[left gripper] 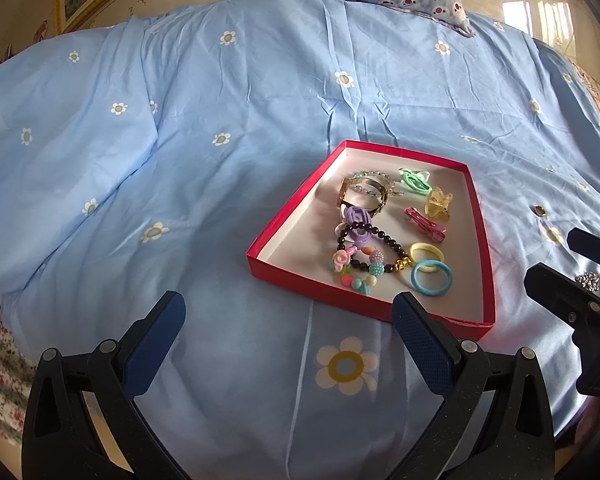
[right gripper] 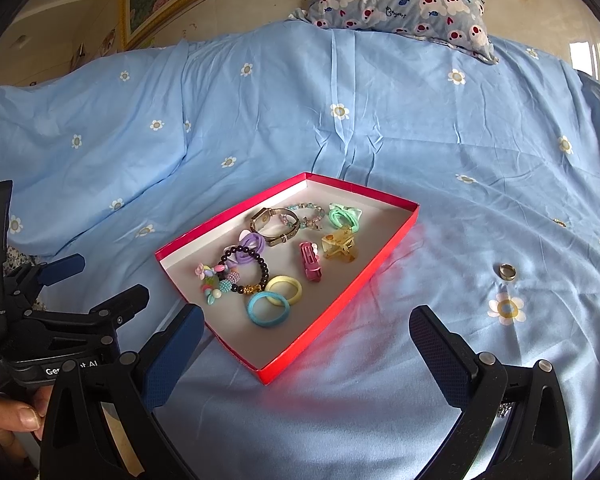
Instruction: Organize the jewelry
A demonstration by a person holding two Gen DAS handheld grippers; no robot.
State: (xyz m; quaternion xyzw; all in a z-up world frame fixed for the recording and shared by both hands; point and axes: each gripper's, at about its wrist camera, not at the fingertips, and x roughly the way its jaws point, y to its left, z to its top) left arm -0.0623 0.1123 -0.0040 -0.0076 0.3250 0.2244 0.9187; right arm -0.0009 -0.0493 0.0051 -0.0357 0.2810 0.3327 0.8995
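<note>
While both grippers gape, left gripper, right gripper, ring clear only rightward.

A tray lies on the bed, near the edge closest to the cameras, with a pillow at the far edge. In the tray, the watch and a beaded bracelet sit toward the far corner, two hair ties toward the near side, a clip between them. A ring lies on the bed, well right of the tray. Something small, perhaps another ring, sits by the right gripper in the left wrist view.
</note>
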